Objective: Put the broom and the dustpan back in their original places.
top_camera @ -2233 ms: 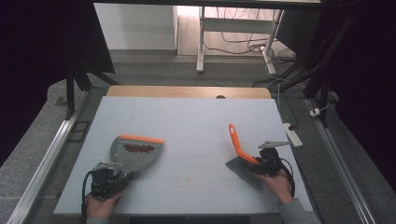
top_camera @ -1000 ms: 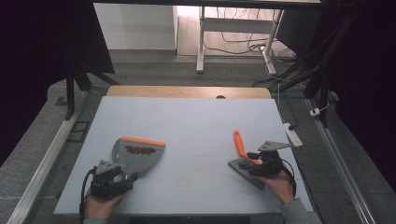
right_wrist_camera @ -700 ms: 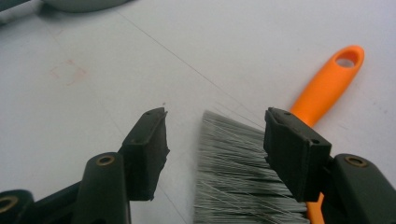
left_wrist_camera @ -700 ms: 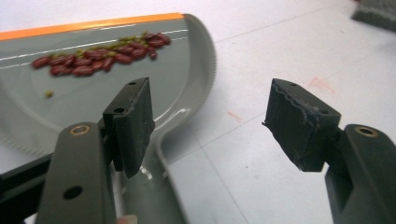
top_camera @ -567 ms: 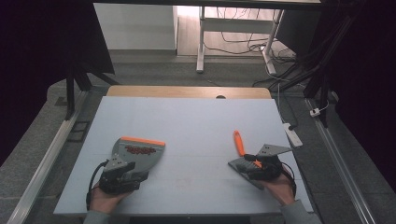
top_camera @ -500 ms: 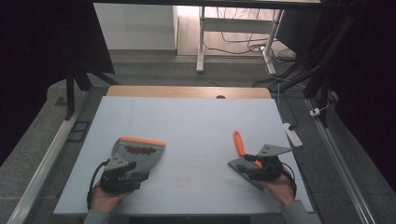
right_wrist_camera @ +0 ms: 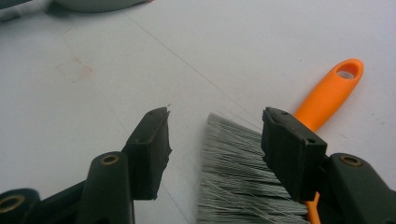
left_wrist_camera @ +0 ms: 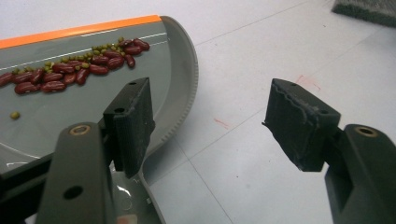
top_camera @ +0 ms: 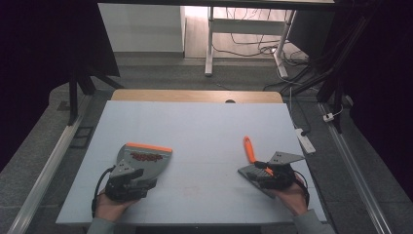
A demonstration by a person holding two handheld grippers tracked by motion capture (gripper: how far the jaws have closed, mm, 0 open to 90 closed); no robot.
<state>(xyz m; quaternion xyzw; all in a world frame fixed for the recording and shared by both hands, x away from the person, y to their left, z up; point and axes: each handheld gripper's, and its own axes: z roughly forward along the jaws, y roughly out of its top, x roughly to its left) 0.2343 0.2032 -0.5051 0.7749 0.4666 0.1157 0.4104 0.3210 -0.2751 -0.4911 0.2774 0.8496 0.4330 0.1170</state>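
Note:
A grey dustpan (top_camera: 143, 158) with an orange lip lies at the front left of the table and holds red beans (top_camera: 144, 156) and small green ones (left_wrist_camera: 70, 70). My left gripper (top_camera: 127, 183) sits at its near end. It is open (left_wrist_camera: 210, 112), one jaw over the pan's rim (left_wrist_camera: 184, 93) and the other over bare table, and its jaws have just been closing a little. A brush lies flat at the front right, its orange handle (top_camera: 250, 148) pointing away. My right gripper (top_camera: 272, 176) is open (right_wrist_camera: 215, 140) above the grey bristles (right_wrist_camera: 238, 177). Its jaws have just been closing, not pressing on them.
The white table (top_camera: 195, 126) has a wooden strip (top_camera: 195, 96) along its far edge. A white power strip (top_camera: 304, 139) lies off the right edge. Desk legs and cables (top_camera: 243, 39) stand beyond the table. Faint red marks (left_wrist_camera: 219, 122) show on the tabletop.
The brush, tilted up in my right gripper before, now lies flat on the table. My left gripper has moved forward to the dustpan's near end.

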